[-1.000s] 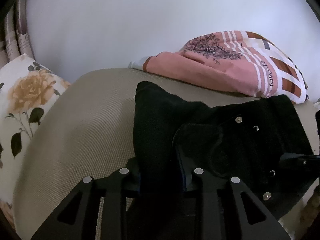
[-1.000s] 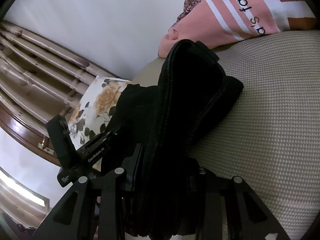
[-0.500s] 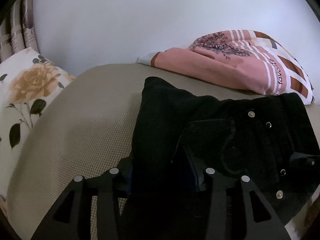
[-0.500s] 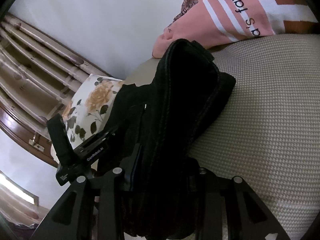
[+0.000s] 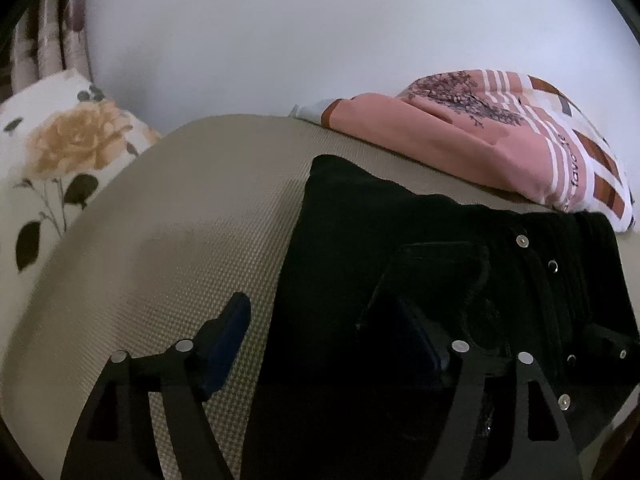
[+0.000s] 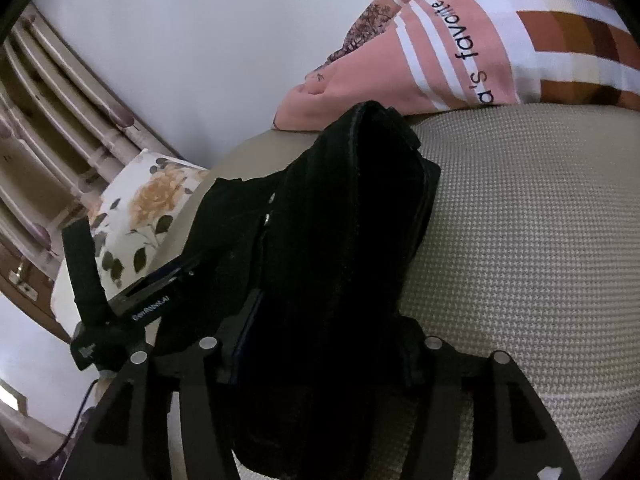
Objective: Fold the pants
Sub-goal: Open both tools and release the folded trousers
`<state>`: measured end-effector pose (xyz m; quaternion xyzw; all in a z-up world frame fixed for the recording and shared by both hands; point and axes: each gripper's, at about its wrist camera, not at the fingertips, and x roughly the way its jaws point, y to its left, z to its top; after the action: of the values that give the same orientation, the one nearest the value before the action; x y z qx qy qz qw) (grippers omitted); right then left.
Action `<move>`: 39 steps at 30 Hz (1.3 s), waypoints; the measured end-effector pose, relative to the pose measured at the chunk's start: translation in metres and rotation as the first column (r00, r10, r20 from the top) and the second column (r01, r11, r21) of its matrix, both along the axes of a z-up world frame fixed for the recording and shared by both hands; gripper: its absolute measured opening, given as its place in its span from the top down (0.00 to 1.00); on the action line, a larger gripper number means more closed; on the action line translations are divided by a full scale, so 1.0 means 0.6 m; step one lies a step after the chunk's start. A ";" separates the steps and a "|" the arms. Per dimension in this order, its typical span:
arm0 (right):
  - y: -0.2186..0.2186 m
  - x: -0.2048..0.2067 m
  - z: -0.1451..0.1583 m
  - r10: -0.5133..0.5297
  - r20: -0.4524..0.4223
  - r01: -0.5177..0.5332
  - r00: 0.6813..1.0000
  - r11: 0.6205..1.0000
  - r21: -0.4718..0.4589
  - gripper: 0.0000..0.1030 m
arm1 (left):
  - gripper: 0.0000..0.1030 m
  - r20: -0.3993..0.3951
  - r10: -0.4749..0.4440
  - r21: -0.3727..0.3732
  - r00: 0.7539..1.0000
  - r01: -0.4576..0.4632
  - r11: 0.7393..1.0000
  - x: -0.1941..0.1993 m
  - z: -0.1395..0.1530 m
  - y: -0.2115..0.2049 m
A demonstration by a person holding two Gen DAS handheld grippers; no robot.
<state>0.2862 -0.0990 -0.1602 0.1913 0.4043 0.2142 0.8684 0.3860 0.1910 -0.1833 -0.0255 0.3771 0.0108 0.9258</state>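
Observation:
The black pants [image 5: 384, 248] lie folded in a thick bundle on the beige woven bed cover [image 5: 168, 232], metal rivets showing near the waistband. My left gripper [image 5: 324, 332] is open, its fingers spread wide over the bundle's near left edge; the left blue pad [image 5: 228, 332] rests on bare cover. In the right wrist view the pants [image 6: 340, 232] stand up as a thick stack of layers. My right gripper [image 6: 320, 356] is shut on that stack. The left gripper's body [image 6: 120, 300] shows at the left of that view.
A pink striped pillow [image 5: 500, 140] lies just behind the pants, also in the right wrist view [image 6: 460, 52]. A floral pillow [image 5: 60, 152] sits at the left against a white wall. A slatted headboard [image 6: 48, 112] stands at the far left.
My left gripper has opened and let go of the pants; its left finger has swung out onto the cover. The right gripper stays shut on the pants, hardly moved.

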 end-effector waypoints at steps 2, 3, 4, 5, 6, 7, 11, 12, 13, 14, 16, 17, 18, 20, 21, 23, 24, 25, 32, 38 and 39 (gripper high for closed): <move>0.001 0.000 0.001 -0.009 0.004 0.009 1.000 1.000 -0.004 0.40 | 0.26 0.002 0.002 -0.004 1.000 -0.002 1.000 -0.001 0.000 0.001; -0.004 -0.003 -0.001 -0.015 0.004 0.015 1.000 1.000 -0.002 0.40 | 0.26 0.003 0.003 -0.001 1.000 -0.003 1.000 -0.001 0.000 0.000; -0.005 -0.003 -0.002 -0.022 0.004 0.022 1.000 1.000 -0.002 0.38 | 0.26 0.005 0.004 0.004 1.000 -0.004 1.000 -0.001 0.000 -0.001; -0.006 -0.003 -0.002 -0.026 0.005 0.026 1.000 1.000 -0.001 0.36 | 0.25 0.008 0.005 0.009 1.000 -0.005 1.000 -0.002 0.000 -0.002; -0.006 -0.004 -0.002 -0.029 0.006 0.029 1.000 1.000 -0.001 0.35 | 0.25 0.012 0.006 0.014 1.000 -0.006 1.000 -0.003 0.001 -0.003; -0.006 -0.005 -0.002 -0.039 0.009 0.039 0.999 0.999 -0.007 0.33 | 0.25 0.016 0.008 0.018 1.000 -0.008 1.000 -0.004 0.002 -0.004; 0.003 -0.010 0.004 -0.062 0.032 0.063 0.998 0.996 -0.057 0.26 | 0.25 0.032 0.013 0.027 0.999 -0.014 1.000 -0.008 0.005 -0.003; 0.007 -0.013 0.006 -0.068 0.045 0.071 0.997 0.995 -0.074 0.25 | 0.25 0.038 0.014 0.028 0.999 -0.016 0.999 -0.009 0.006 -0.003; 0.010 -0.015 0.008 -0.072 0.058 0.077 0.996 0.993 -0.089 0.24 | 0.25 0.042 0.018 0.031 0.999 -0.019 0.999 -0.010 0.007 -0.003; 0.013 -0.018 0.011 -0.075 0.073 0.082 0.994 0.991 -0.104 0.23 | 0.25 0.046 0.021 0.032 0.999 -0.023 0.999 -0.010 0.008 -0.002; 0.020 -0.028 0.018 -0.074 0.114 0.089 0.991 0.987 -0.132 0.19 | 0.25 0.052 0.027 0.036 0.998 -0.029 0.999 -0.012 0.009 -0.002; 0.025 -0.036 0.024 -0.076 0.145 0.098 0.986 0.984 -0.150 0.16 | 0.25 0.055 0.032 0.041 0.998 -0.035 0.999 -0.013 0.010 -0.002; 0.028 -0.040 0.027 -0.079 0.166 0.107 0.983 0.981 -0.164 0.15 | 0.24 0.058 0.035 0.044 0.998 -0.038 0.998 -0.014 0.011 -0.003; 0.036 -0.049 0.033 -0.077 0.204 0.117 0.976 0.974 -0.194 0.11 | 0.23 0.070 0.039 0.049 0.997 -0.043 0.998 -0.017 0.013 -0.003; 0.040 -0.051 0.035 -0.072 0.217 0.118 0.973 0.971 -0.207 0.10 | 0.22 0.075 0.044 0.053 0.996 -0.048 0.997 -0.018 0.014 -0.004; 0.043 -0.055 0.038 -0.070 0.232 0.123 0.970 0.967 -0.222 0.07 | 0.22 0.089 0.050 0.059 0.995 -0.055 0.997 -0.021 0.016 -0.005; 0.044 -0.056 0.039 -0.068 0.238 0.124 0.969 0.966 -0.228 0.07 | 0.22 0.095 0.052 0.061 0.994 -0.058 0.996 -0.023 0.018 -0.004; 0.044 -0.059 0.040 -0.070 0.245 0.128 0.967 0.964 -0.232 0.07 | 0.22 0.100 0.055 0.064 0.994 -0.061 0.996 -0.024 0.019 -0.004; 0.063 -0.070 0.046 -0.055 0.295 0.143 0.954 0.948 -0.283 0.02 | 0.16 0.131 0.057 0.080 0.990 -0.068 0.994 -0.030 0.026 -0.007; 0.075 -0.079 0.048 -0.038 0.319 0.146 0.947 0.935 -0.322 0.01 | 0.11 0.159 0.054 0.101 0.986 -0.071 0.992 -0.035 0.032 -0.014; 0.074 -0.079 0.048 -0.040 0.320 0.148 0.947 0.936 -0.320 0.01 | 0.11 0.161 0.054 0.104 0.986 -0.071 0.992 -0.035 0.032 -0.014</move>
<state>0.2387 -0.0545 -0.1313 0.0222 0.2850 0.1263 0.9499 0.3650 0.1824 -0.1638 0.0125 0.3006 0.0584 0.9519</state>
